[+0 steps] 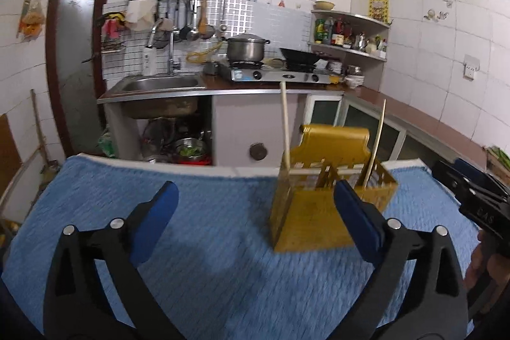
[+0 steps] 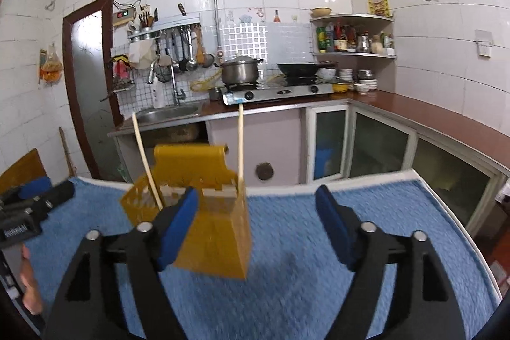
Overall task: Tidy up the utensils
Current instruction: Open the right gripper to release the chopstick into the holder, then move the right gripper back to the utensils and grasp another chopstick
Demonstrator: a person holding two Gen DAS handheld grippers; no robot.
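Chopsticks standing in the yellow holder

Two chopsticks [image 1: 286, 129] are standing near-upright, tips down, in the yellow utensil holder [image 1: 322, 212] on the blue towel [image 1: 207, 238]; left gripper [image 1: 255, 225] and right gripper [image 2: 255, 231] are gaping wide, gripping nothing.

bright, even light | tile glare | foreground motion blur | fisheye bending

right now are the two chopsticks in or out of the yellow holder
In: both chopsticks stand with their lower ends inside the yellow holder, tops leaning apart.
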